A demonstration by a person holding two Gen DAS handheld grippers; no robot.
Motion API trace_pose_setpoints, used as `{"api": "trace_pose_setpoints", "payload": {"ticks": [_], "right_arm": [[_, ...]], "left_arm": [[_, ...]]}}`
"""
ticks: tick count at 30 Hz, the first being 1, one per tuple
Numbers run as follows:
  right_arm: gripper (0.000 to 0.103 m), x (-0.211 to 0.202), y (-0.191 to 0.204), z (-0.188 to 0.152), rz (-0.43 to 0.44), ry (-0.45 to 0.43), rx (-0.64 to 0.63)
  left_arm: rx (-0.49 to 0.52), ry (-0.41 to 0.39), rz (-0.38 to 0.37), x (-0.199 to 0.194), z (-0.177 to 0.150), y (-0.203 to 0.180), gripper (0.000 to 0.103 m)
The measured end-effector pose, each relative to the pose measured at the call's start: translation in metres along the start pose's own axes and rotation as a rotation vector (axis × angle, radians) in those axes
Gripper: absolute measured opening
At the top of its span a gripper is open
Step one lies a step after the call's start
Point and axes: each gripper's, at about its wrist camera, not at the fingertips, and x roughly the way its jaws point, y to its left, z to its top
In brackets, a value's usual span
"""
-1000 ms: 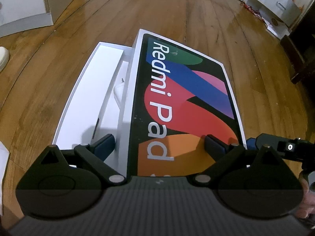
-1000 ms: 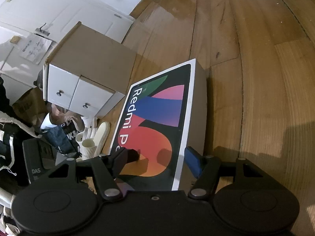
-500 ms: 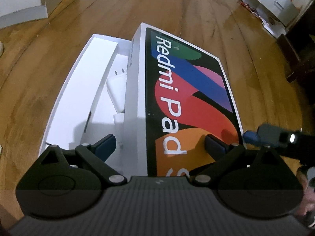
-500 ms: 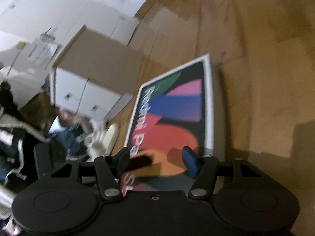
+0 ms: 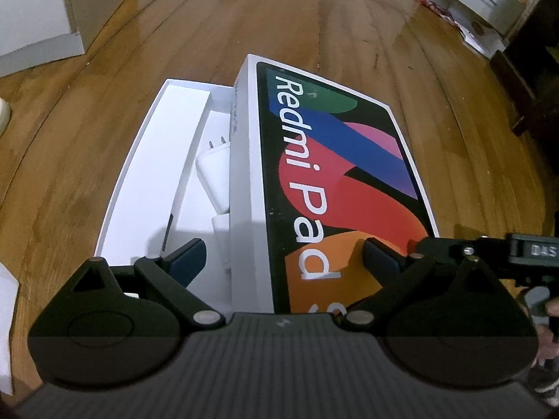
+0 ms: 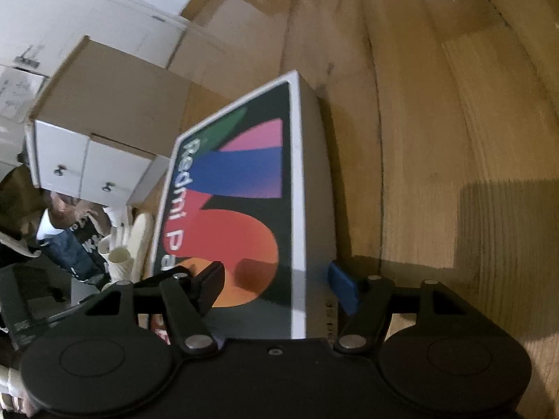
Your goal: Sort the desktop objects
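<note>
Left wrist view is showing, at left of centre, an open white box tray [image 5: 146, 174] lying on the wooden floor [image 5: 244, 17], with a white charger [image 5: 213, 171] sitting inside it. Just to its right, the Redmi Pad lid [image 5: 332, 181] is sitting tilted over the tray's right part, its white side wall facing the tray. The left gripper [image 5: 284, 262] is standing wide open along the bottom of the frame, its left finger hanging over the tray and its right finger over the lid's orange corner; neither is visibly pressing on anything. At lower right, the other gripper's black body is reaching in beside the lid.

Right wrist view is showing a white drawer cabinet [image 6: 94, 171] at left, cream cups [image 6: 120, 258] below it, then the lid [image 6: 244, 209] in the centre and bare floor [image 6: 454, 104] at right. The right gripper [image 6: 279, 288] is straddling the lid's near corner, its jaws partly open; whether the pads are touching the lid I cannot tell.
</note>
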Motion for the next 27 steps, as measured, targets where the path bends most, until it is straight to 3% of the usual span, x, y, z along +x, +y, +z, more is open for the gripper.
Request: {"api": "trace_pose_setpoints", "payload": {"ticks": [2, 5, 10, 16, 27], "right_arm": [[0.073, 0.004, 0.001, 0.001, 0.010, 0.007, -0.030], [0.064, 0.007, 0.004, 0.002, 0.035, 0.011, -0.080], [0.063, 0.009, 0.015, -0.002, 0.060, 0.024, -0.154], [0.063, -0.003, 0.028, -0.005, 0.088, -0.022, -0.217], [0.063, 0.003, 0.046, -0.016, 0.123, 0.013, -0.268]], "left_arm": [[-0.002, 0.002, -0.006, 0.000, 0.000, 0.000, 0.097], [0.016, 0.010, 0.004, 0.001, 0.002, -0.003, 0.097], [0.043, 0.017, 0.027, -0.005, 0.017, 0.001, 0.096], [0.066, 0.012, -0.003, -0.016, 0.025, 0.007, 0.096], [0.008, 0.007, 0.078, -0.017, 0.020, 0.033, 0.097]]}}
